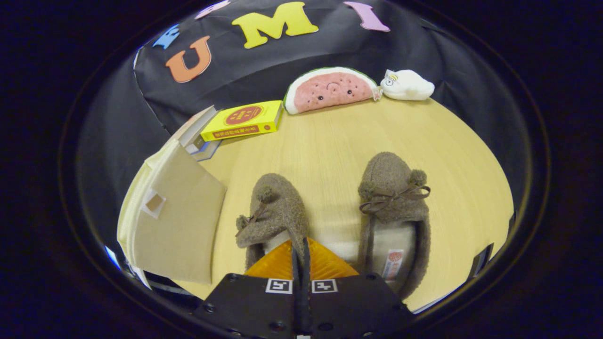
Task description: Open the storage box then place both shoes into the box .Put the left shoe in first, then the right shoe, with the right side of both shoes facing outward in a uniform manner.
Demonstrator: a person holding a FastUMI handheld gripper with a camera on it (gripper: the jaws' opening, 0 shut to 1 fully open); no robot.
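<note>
1. Although the task begins with opening the storage box (176,216), the beige box is seen lying to the left of the fingers with its flap apparently folded up and away; whether it counts as fully open cannot be told from this angle.
2. What the box holds cannot be seen, since its inside is turned away; both shoes are on the counter (330,141), so neither has been placed yet.
3. The claw (300,252) is seen clenched, its fingers pressed together with no visible gap. They sit at the inner collar edge of the left shoe (273,212); a thin pinch on that edge may be held, but this cannot be confirmed.
4. The step in hand is judged to be the pick-up of the left shoe, which must go in first.
5. The right shoe (395,212) is seen just beside the fingers on the other side, toe pointing away, a bow across its top, apart from the left shoe.
6. For the next move, a firm hold on the left shoe's collar would be needed, then a carry toward the box with the shoe turned so that its right side faces outward.
7. Beyond the shoes, a yellow book (242,121), a watermelon plush (330,89) and a white plush toy (407,84) are seen at the far edge of the counter, well apart from the work.
</note>
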